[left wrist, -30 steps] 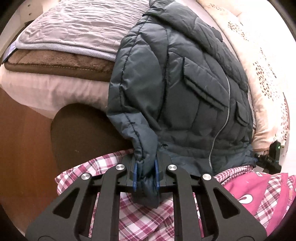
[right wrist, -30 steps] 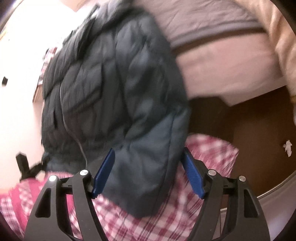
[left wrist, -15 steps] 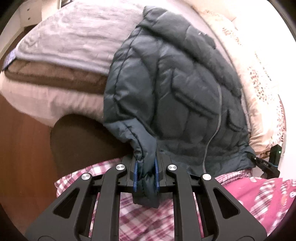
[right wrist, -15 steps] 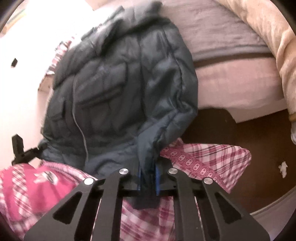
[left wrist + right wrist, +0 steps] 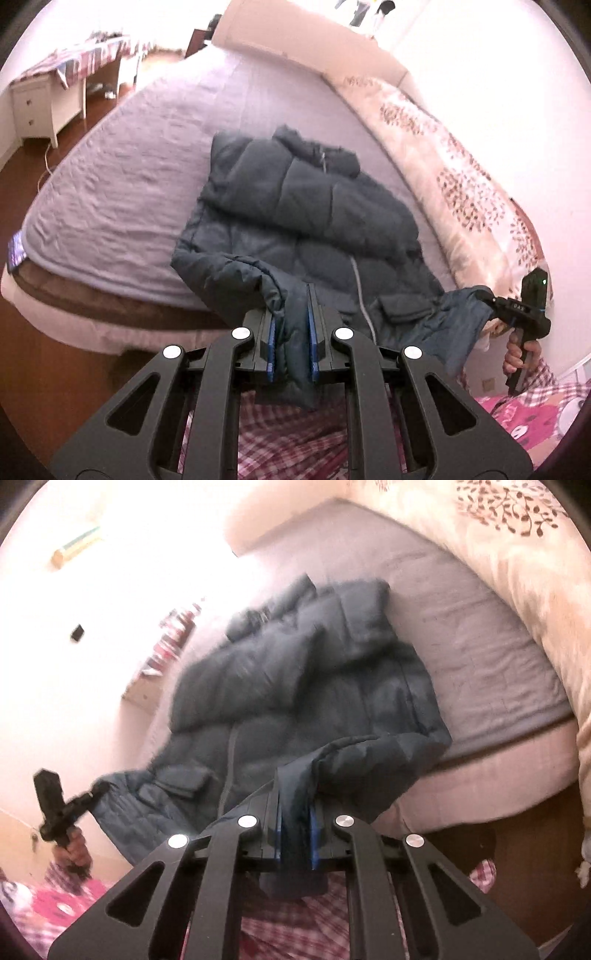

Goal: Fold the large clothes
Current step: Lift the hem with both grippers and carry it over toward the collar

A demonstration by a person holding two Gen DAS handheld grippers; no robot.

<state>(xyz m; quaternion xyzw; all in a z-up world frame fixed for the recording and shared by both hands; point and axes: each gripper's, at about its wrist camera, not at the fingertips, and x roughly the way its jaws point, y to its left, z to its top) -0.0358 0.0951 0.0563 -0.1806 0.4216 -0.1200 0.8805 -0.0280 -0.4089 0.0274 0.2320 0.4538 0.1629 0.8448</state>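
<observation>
Left gripper, at the bottom centre of the left wrist view, has its blue pads pinched on a corner of the dark quilted jacket. That garment lies spread across the middle of the frame on the lilac bedspread, collar toward the top, hem hanging over the near edge. At the right edge the right gripper bites the opposite corner of the jacket, held by a hand. A floral duvet runs down the upper right, and a white desk stands at upper left

Seen from the right wrist, the right gripper at bottom centre is pressed together on a fold of the jacket, which fills the centre, blurred. The left gripper at lower left clamps the far corner. The bedspread lies right of centre and the duvet fills the upper right
</observation>
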